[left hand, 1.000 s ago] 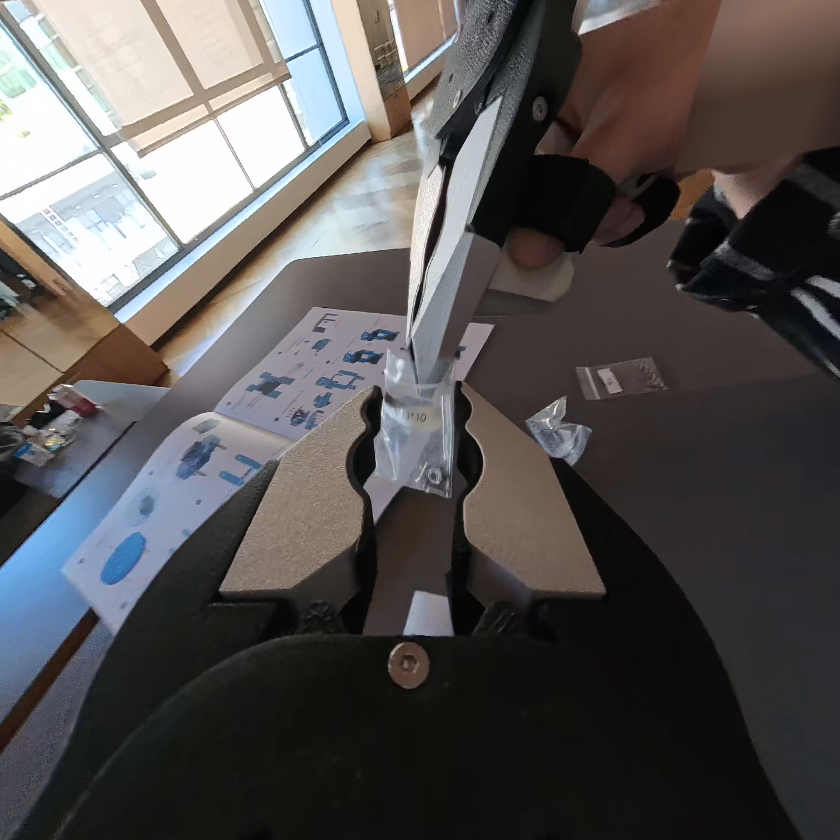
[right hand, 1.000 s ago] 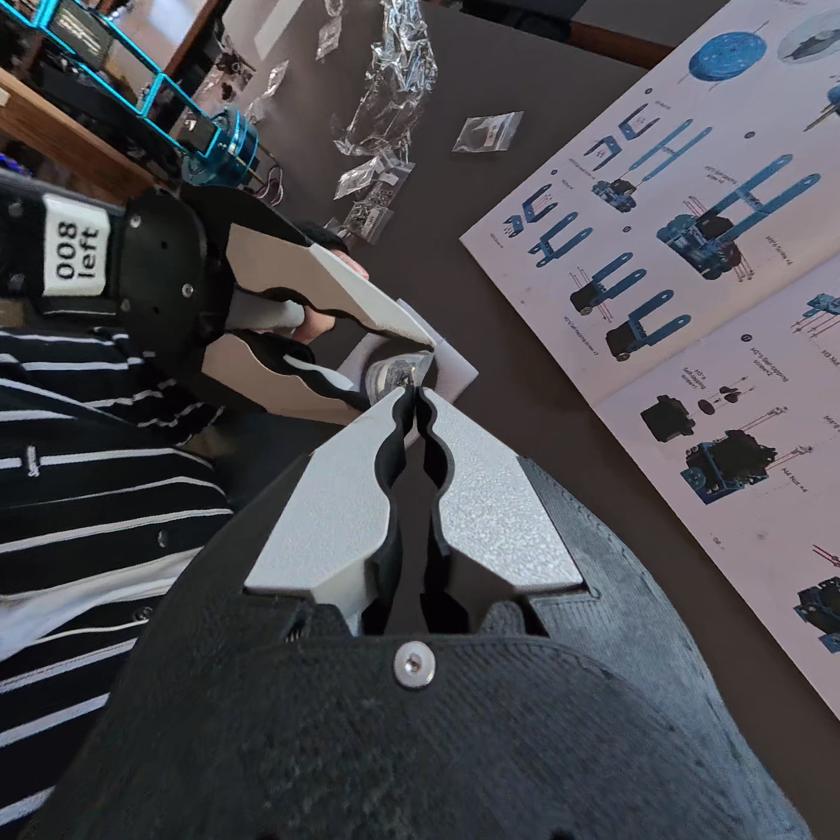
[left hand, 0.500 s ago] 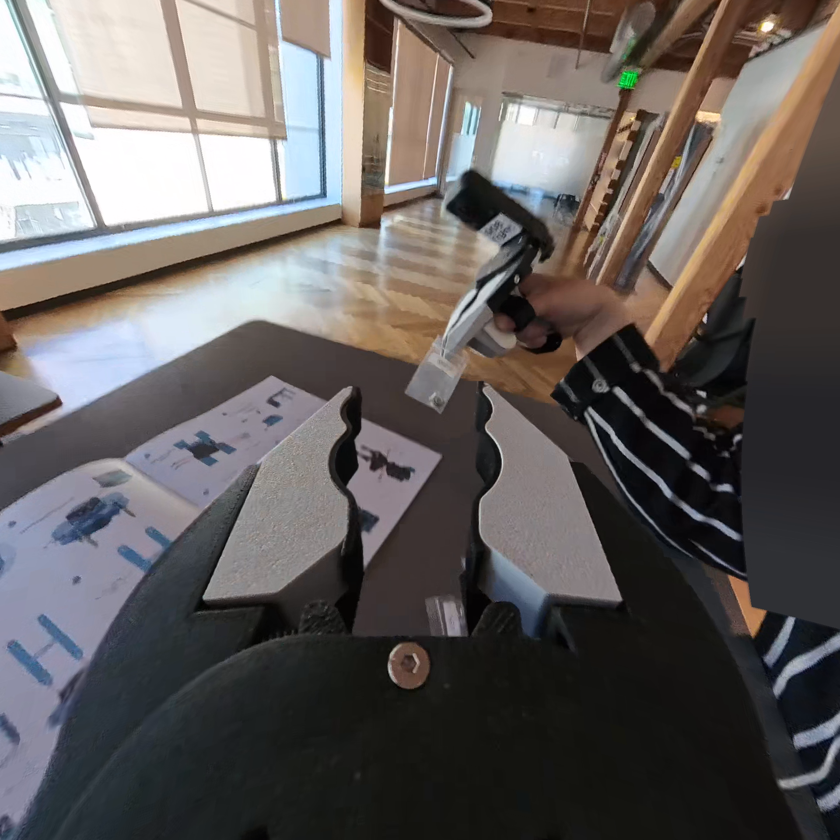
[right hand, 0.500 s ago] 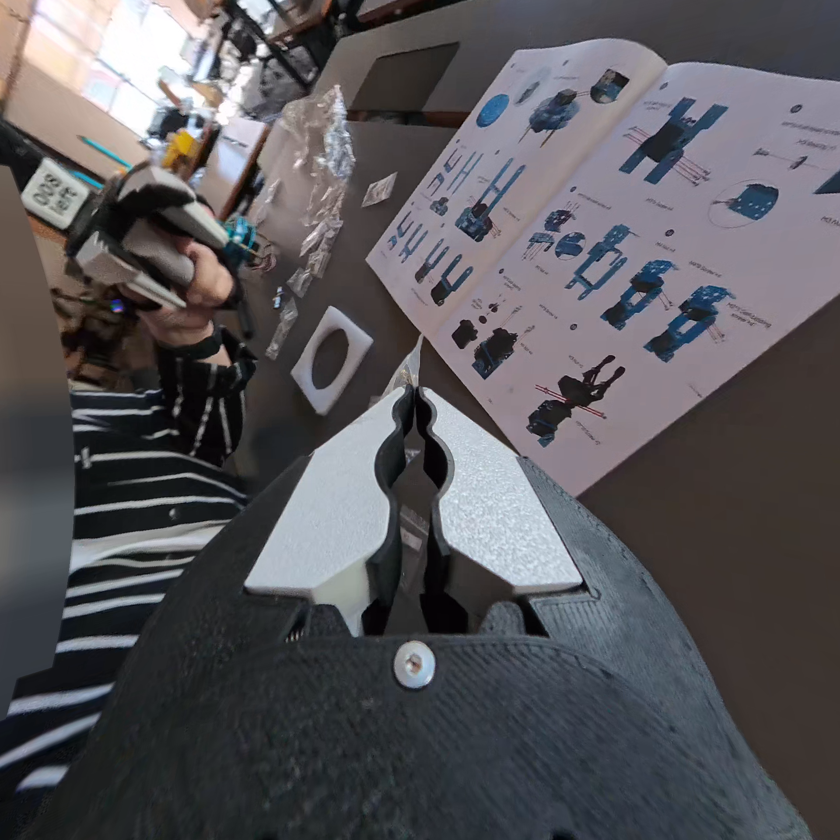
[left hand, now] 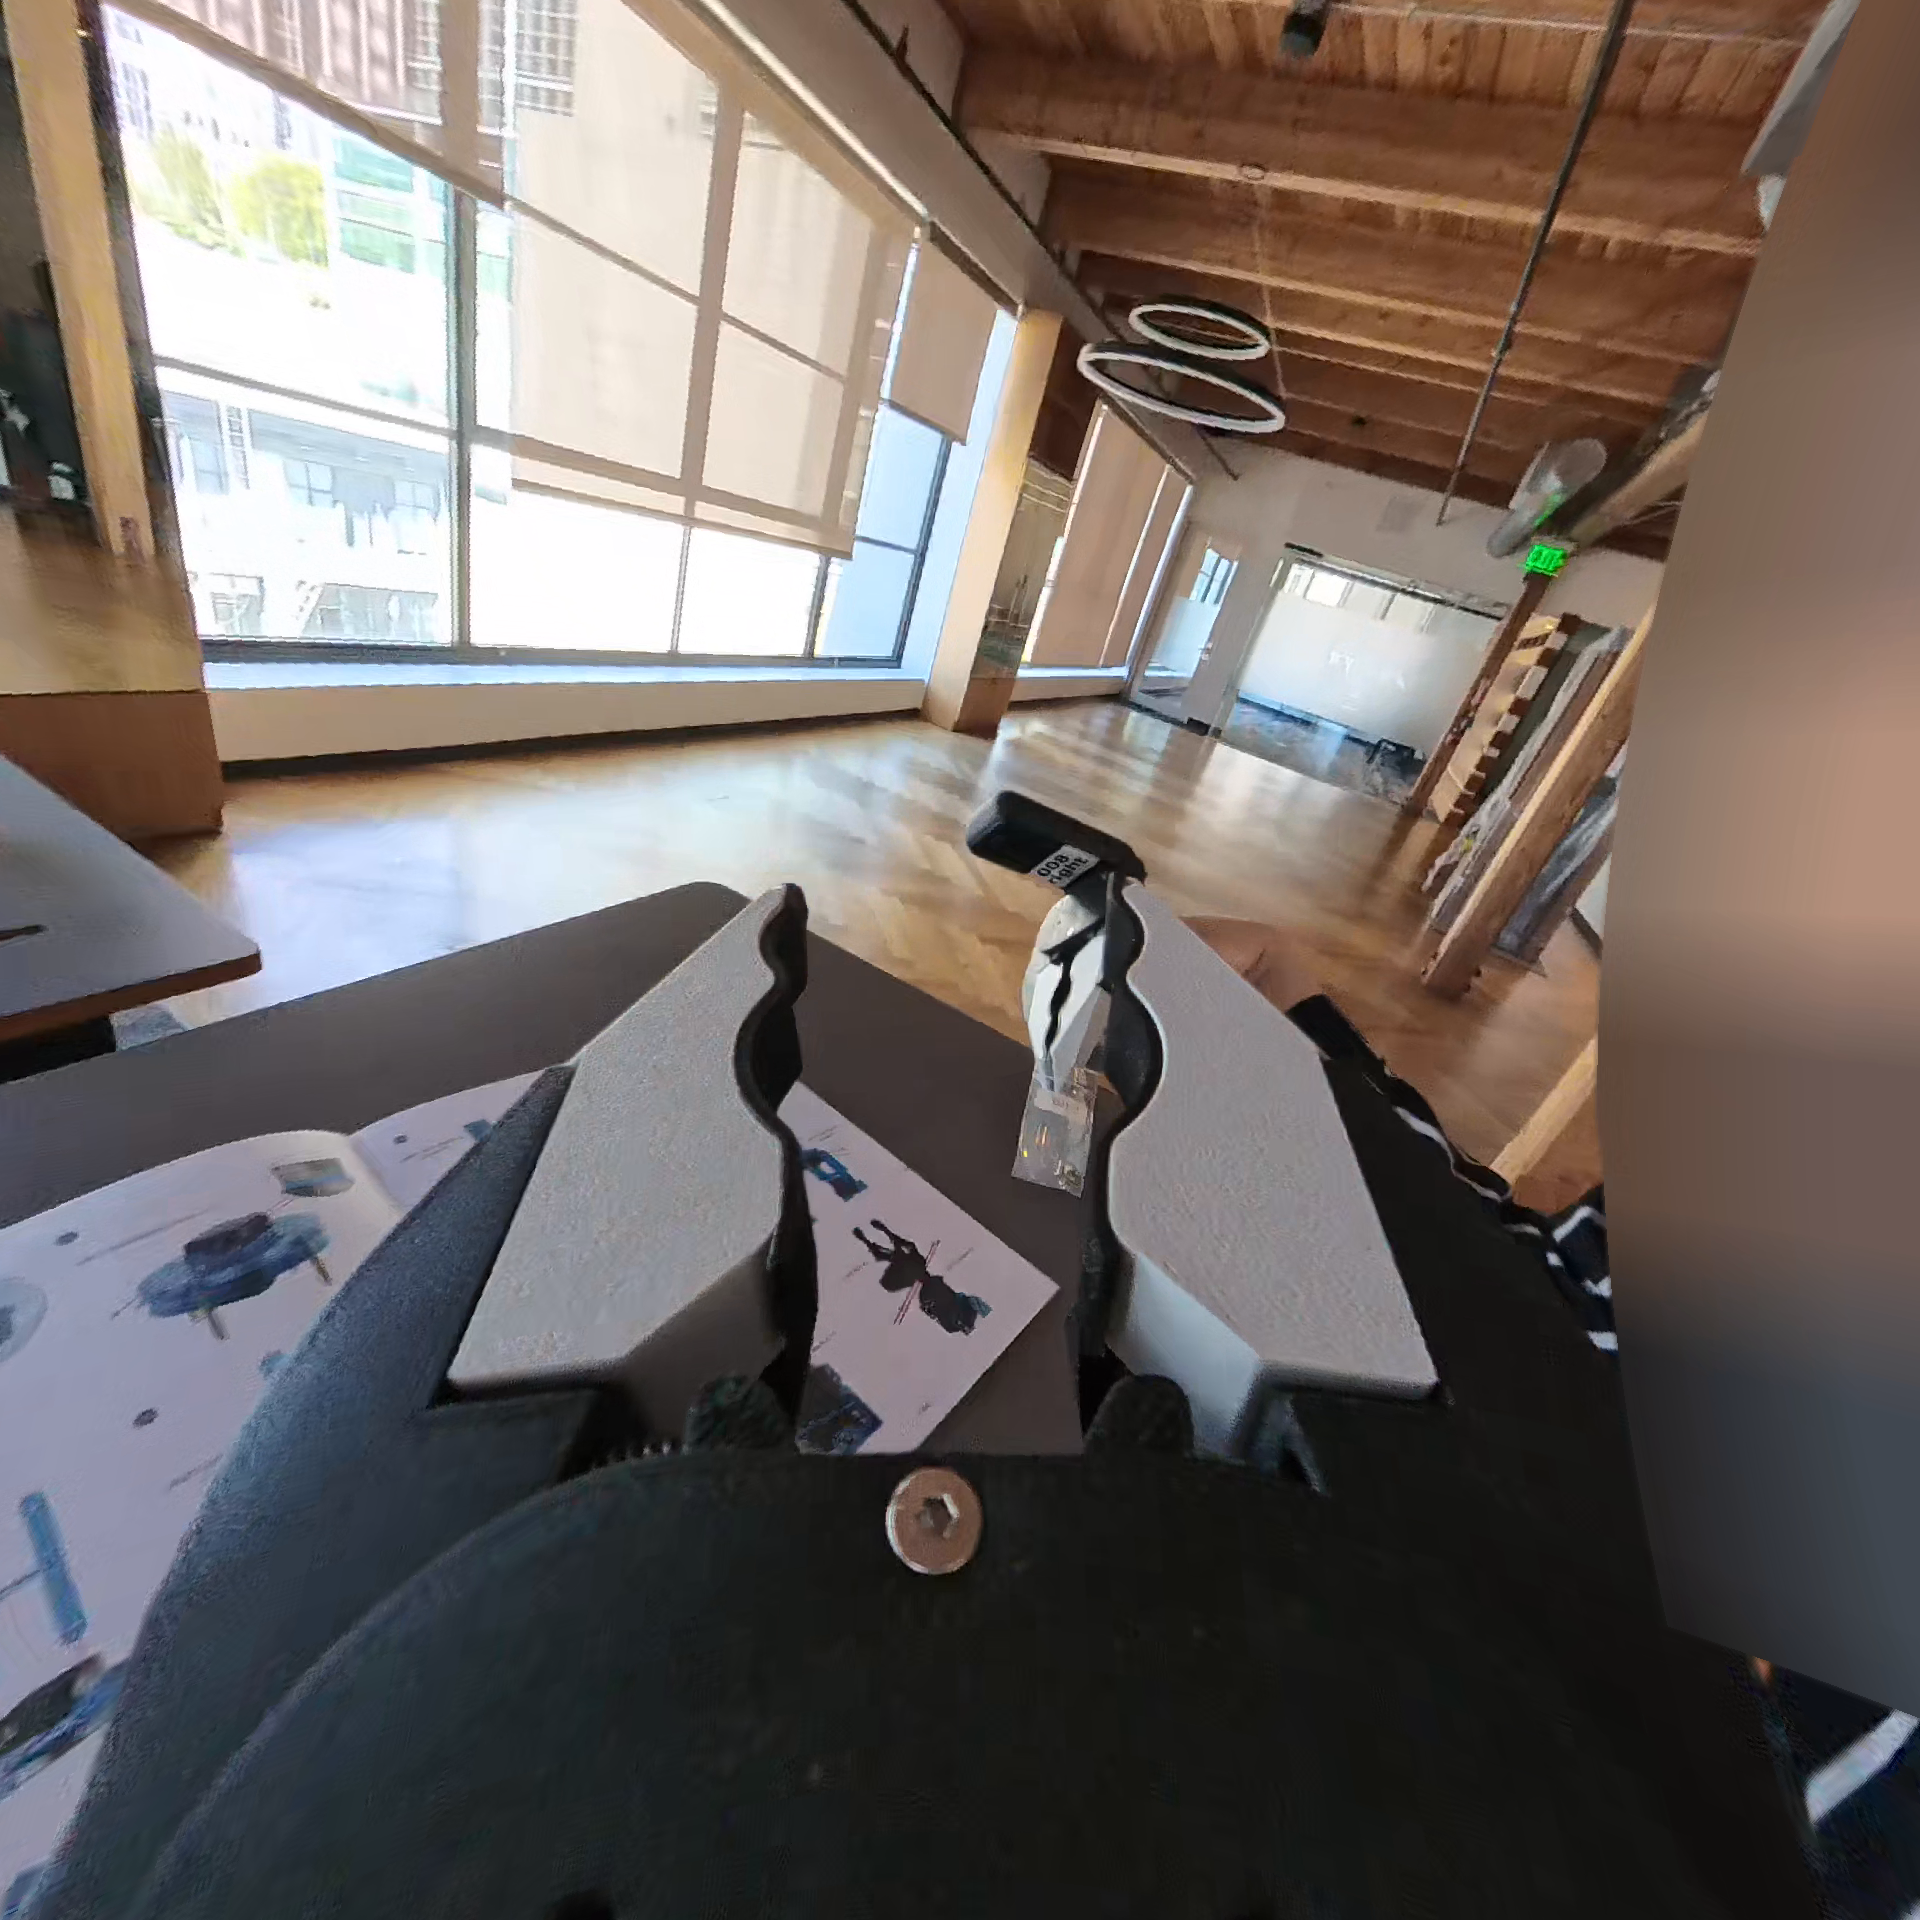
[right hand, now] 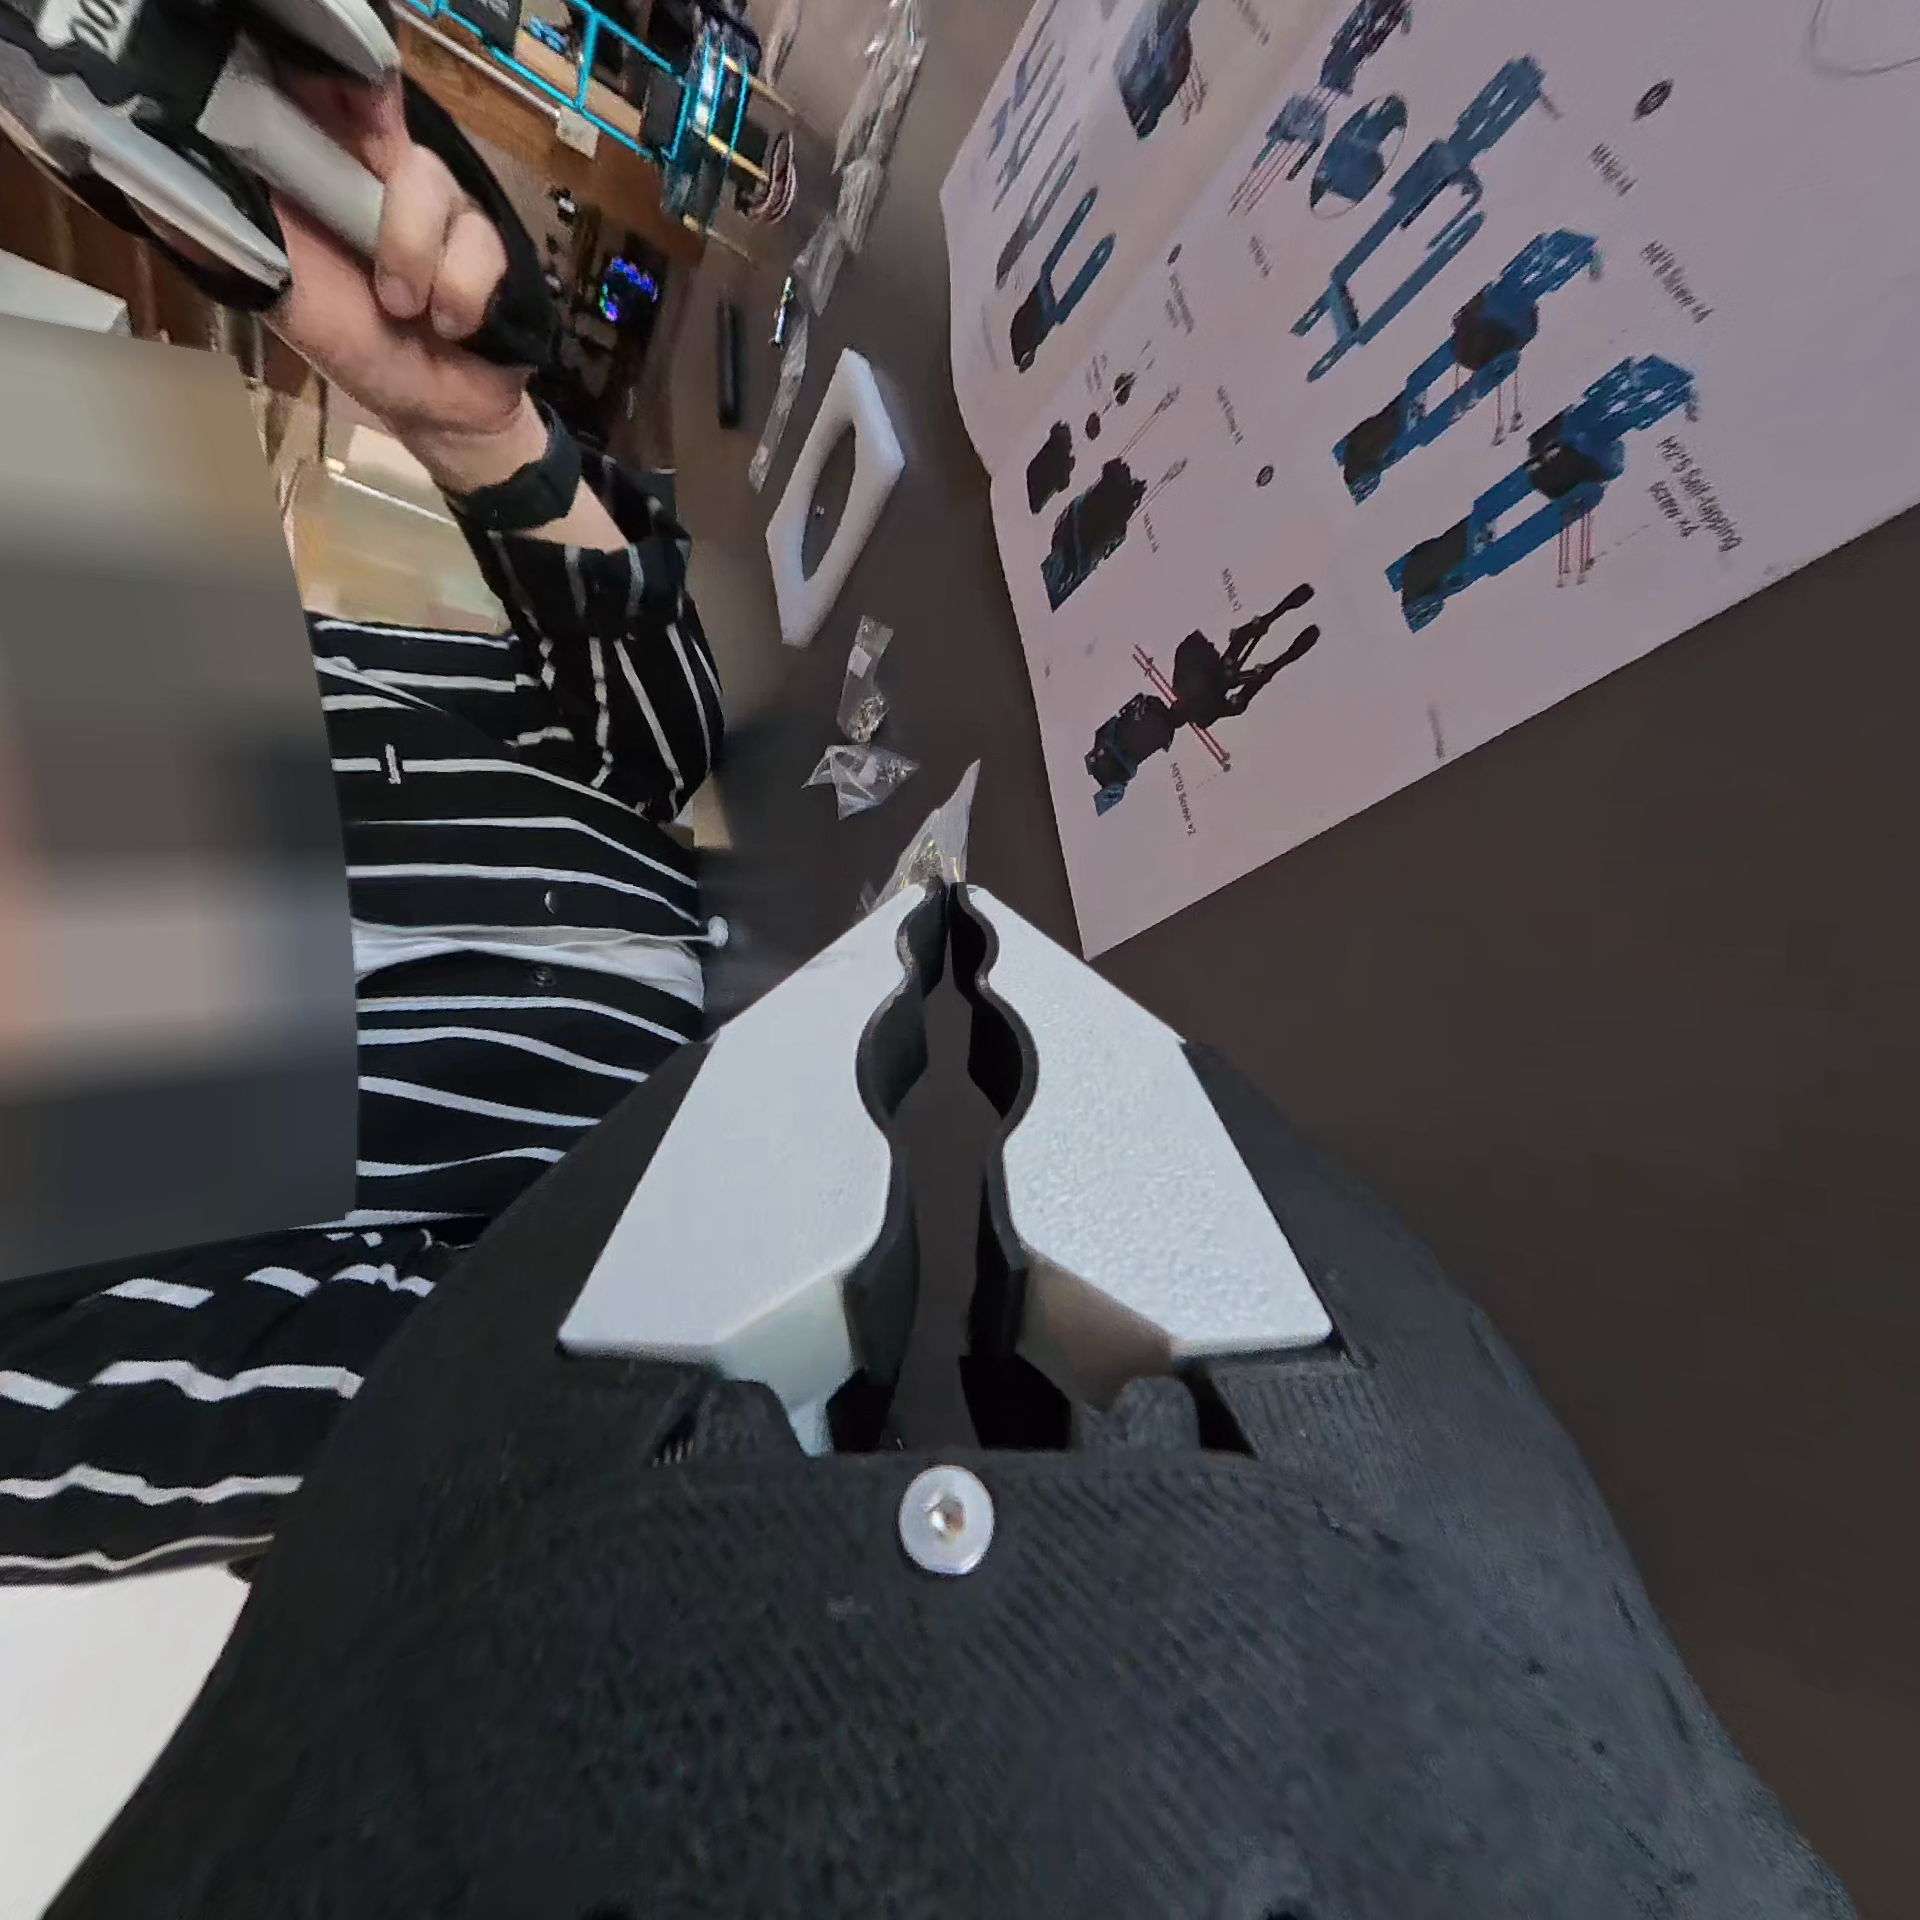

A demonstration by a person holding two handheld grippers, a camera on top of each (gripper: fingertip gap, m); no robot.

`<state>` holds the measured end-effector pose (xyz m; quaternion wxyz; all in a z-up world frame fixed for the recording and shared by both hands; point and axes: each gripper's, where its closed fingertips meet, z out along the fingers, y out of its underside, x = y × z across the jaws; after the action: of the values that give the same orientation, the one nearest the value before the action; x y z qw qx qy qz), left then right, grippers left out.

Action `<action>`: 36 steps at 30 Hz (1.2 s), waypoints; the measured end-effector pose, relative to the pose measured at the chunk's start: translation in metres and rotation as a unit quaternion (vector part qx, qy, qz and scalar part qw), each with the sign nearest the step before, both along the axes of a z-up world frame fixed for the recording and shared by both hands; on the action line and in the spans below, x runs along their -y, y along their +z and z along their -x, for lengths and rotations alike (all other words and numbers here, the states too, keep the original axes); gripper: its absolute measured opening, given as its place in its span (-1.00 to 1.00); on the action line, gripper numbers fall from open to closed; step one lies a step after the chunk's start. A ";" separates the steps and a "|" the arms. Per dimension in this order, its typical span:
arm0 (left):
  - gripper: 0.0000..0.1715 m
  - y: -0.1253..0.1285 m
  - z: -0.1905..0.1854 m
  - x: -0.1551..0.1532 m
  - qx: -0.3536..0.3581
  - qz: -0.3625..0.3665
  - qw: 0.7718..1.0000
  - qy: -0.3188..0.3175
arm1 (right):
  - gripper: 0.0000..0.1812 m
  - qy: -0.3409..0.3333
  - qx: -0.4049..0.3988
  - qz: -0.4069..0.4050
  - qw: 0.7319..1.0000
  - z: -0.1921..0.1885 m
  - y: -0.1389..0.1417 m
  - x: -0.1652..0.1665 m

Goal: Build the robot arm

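my right gripper [right hand: 951,902] is clenched on a small clear bag of screws [left hand: 1058,1130], dangling above the dark surface [right hand: 1507,935]. my left gripper [left hand: 961,997] gapes, released, just short of it.

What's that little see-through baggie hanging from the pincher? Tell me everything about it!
The little bag is a small clear plastic pouch, thin and crinkly, with a white label patch near its top. Tiny shiny metal bits, probably screws or nuts, sit at its bottom end. The right gripper pinches its top edge between shut jaws, so it dangles in the air above the dark table, touching nothing else. In the right wrist view it pokes out past the jaw tips, seen edge-on.
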<state>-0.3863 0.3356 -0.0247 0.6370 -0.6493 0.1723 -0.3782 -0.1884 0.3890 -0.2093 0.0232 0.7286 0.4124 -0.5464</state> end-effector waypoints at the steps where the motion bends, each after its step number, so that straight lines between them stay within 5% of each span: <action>1: -0.34 0.003 0.005 0.003 0.001 -0.001 1.000 0.006 | -1.00 0.003 0.002 0.003 1.000 0.000 -0.003 0.000; 7: -0.37 0.038 0.032 0.026 0.034 -0.035 0.998 0.040 | -1.00 -0.004 -0.006 0.038 0.999 0.002 -0.013 -0.005; 15: -0.39 0.044 0.052 0.029 0.038 -0.026 0.995 0.087 | -1.00 0.017 -0.010 0.033 0.999 0.005 -0.009 0.001; 36: -0.29 0.016 0.043 0.019 -0.012 0.051 0.995 0.089 | -1.00 0.034 0.053 -0.039 0.997 0.004 0.000 0.019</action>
<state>-0.4292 0.3167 -0.0091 0.6317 -0.6983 0.1017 -0.3209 -0.1921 0.3704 -0.2089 0.0354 0.7421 0.4562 -0.4898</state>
